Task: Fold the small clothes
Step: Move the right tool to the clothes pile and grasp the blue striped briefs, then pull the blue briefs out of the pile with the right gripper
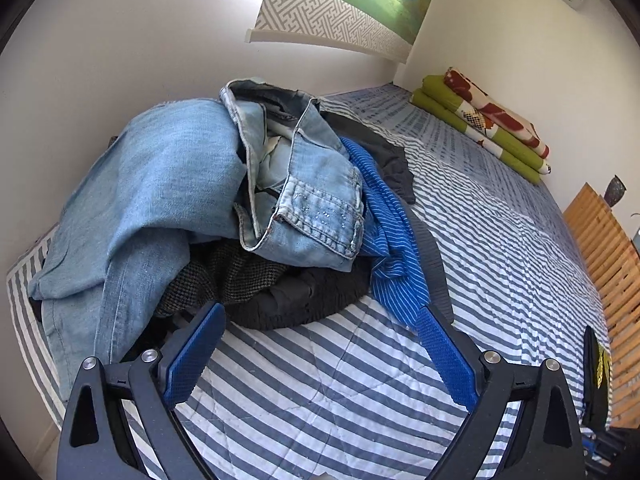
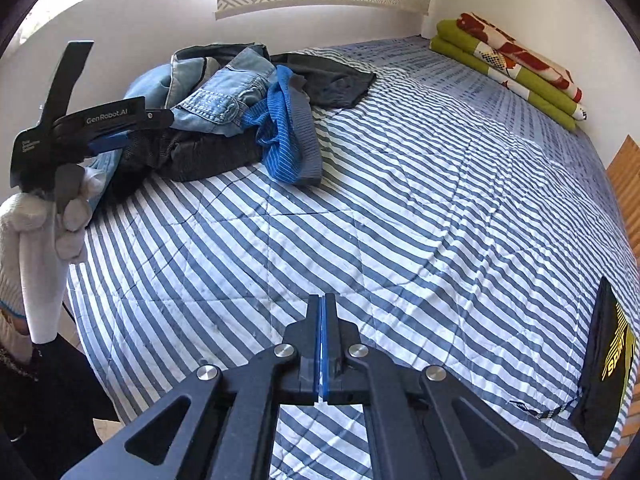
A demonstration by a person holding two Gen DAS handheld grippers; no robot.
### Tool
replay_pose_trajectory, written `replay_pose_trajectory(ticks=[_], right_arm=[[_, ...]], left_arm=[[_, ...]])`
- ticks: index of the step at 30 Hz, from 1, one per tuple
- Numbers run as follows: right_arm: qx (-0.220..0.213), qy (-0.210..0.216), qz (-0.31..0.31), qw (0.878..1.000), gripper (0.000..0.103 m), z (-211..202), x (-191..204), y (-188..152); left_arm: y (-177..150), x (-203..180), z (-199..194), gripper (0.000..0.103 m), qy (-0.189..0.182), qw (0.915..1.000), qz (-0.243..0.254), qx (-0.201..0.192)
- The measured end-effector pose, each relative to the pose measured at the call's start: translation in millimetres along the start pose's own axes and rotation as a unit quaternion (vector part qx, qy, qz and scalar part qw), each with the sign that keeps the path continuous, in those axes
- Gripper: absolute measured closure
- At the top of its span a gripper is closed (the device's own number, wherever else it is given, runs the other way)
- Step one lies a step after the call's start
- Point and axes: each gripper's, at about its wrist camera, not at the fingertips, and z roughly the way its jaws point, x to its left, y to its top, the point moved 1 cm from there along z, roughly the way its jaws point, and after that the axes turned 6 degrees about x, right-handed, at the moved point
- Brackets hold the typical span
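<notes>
A pile of clothes lies at the bed's far left: light blue jeans [image 1: 160, 184] on top, a blue striped garment [image 1: 392, 240] draped down the right side, and dark knitted pieces [image 1: 280, 292] underneath. My left gripper [image 1: 320, 312] stands open just in front of the pile with nothing between its blue pads. The right wrist view shows this gripper [image 2: 120, 136] beside the jeans [image 2: 216, 96], held by a white-gloved hand [image 2: 36, 240]. My right gripper [image 2: 323, 300] is shut and empty over bare striped bedcover [image 2: 400, 208]. A folded black garment with yellow print [image 2: 608, 368] lies at the right edge.
A folded green, red and white blanket [image 2: 508, 64] lies in the bed's far right corner against the wall. Wooden slats [image 1: 600, 248] run along the bed's right side. A wall scroll [image 1: 332, 12] hangs behind the pile. A dark grey garment [image 2: 332, 76] spreads behind the pile.
</notes>
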Motion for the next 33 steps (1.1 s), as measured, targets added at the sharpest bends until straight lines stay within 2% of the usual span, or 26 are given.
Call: replay_pose_trajectory(ticks=[1, 3, 4, 5, 6, 11, 17, 18, 19, 20, 21, 22, 25, 28, 31, 33], right_arm=[[0.001, 0.004, 0.009, 1.0, 0.099, 1.9, -2.9, 3.0], [0.003, 0.029, 0.028, 0.999, 0.077, 10.5, -7.9, 16.9], [-0.001, 0.04, 0.033, 0.999, 0.049, 16.2, -7.2, 25.8], [-0.01, 0.041, 0.036, 0.998, 0.033, 22.7, -5.3, 37.8], [-0.023, 0.035, 0.038, 0.998, 0.032, 29.2, -1.9, 49.6], [-0.015, 0.043, 0.046, 0.998, 0.032, 92.1, 16.1, 114.2], [0.01, 0.03, 0.065, 0.997, 0.033, 165.5, 25.5, 162.4], [0.016, 0.027, 0.064, 0.997, 0.04, 173.9, 27.0, 167.1], [0.026, 0.02, 0.064, 0.997, 0.076, 181.0, 27.8, 170.5], [0.044, 0.017, 0.065, 0.997, 0.09, 188.0, 27.8, 173.4], [0.052, 0.014, 0.07, 0.996, 0.091, 190.2, 26.0, 175.5], [0.044, 0.005, 0.075, 0.996, 0.098, 185.2, 23.0, 177.0], [-0.011, -0.039, 0.081, 0.996, 0.098, 144.4, 8.3, 177.8], [-0.076, -0.074, 0.098, 0.989, 0.098, 87.0, -17.6, 172.1], [-0.117, -0.095, 0.13, 0.98, 0.098, 31.3, -45.9, 158.2], [-0.132, -0.082, 0.135, 0.978, 0.098, -2.9, -58.7, 139.9]], left_arm=[[-0.1, -3.2, -1.9, 0.005, 0.005, 0.9999, 0.008, -0.006], [0.9, -4.0, -2.5, 0.005, 0.019, 0.9996, 0.015, -0.014], [1.8, -2.4, -0.1, 0.005, 0.023, 0.9996, 0.013, -0.01], [3.3, 1.3, 2.6, 0.005, 0.019, 0.9998, 0.01, -0.004], [5.7, 5.7, 5.7, 0.005, 0.014, 0.9999, 0.003, 0.003], [17.6, 31.1, 16.2, 0.005, 0.016, 0.9995, -0.027, 0.008], [27.8, 49.9, 29.9, 0.005, 0.002, 0.9986, -0.047, 0.025], [28.5, 51.3, 31.9, 0.005, -0.001, 0.9983, -0.052, 0.027], [29.5, 52.6, 33.0, 0.005, -0.002, 0.998, -0.056, 0.028], [30.0, 53.2, 33.8, 0.005, -0.003, 0.9979, -0.058, 0.029], [30.2, 52.6, 33.6, 0.005, -0.003, 0.9979, -0.058, 0.028], [30.0, 52.0, 33.3, 0.005, -0.002, 0.998, -0.057, 0.028], [26.8, 48.8, 32.9, 0.005, 0.006, 0.9985, -0.048, 0.025], [23.9, 46.1, 31.2, 0.005, 0.012, 0.9987, -0.043, 0.023], [22.4, 42.8, 27.1, 0.005, 0.007, 0.9988, -0.043, 0.021], [20.7, 36.6, 23.1, 0.005, 0.004, 0.9992, -0.036, 0.017]])
